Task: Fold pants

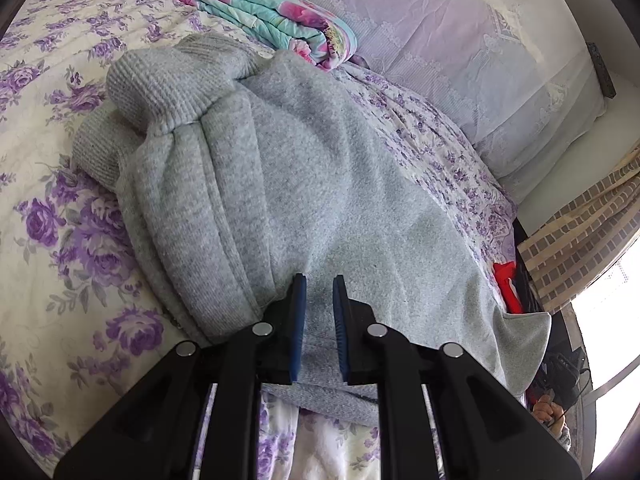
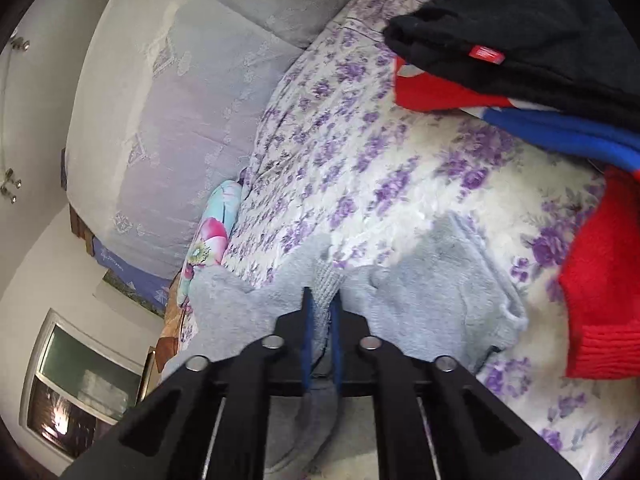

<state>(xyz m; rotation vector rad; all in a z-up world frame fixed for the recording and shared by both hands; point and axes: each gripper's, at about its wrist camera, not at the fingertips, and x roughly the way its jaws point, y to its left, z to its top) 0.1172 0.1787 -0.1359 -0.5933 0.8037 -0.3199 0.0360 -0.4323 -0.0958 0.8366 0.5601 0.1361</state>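
Grey sweatpants (image 1: 300, 168) lie bunched on the purple-flowered bed sheet (image 1: 48, 208), their ribbed cuffs (image 1: 160, 92) at the far left. My left gripper (image 1: 320, 280) sits at the near edge of the pants, its blue pads close together with grey cloth pinched between them. In the right wrist view, my right gripper (image 2: 322, 294) is shut on a ribbed strip of the same grey pants (image 2: 432, 280), which hang and drape over the sheet (image 2: 360, 160) below it.
A folded turquoise and pink quilt (image 1: 264, 12) lies beyond the pants against a lilac lace headboard (image 1: 460, 48). Black (image 2: 520, 28), blue (image 2: 560, 136) and red (image 2: 600, 300) garments lie on the bed to the right. The bed's edge (image 1: 508, 216) runs along the right.
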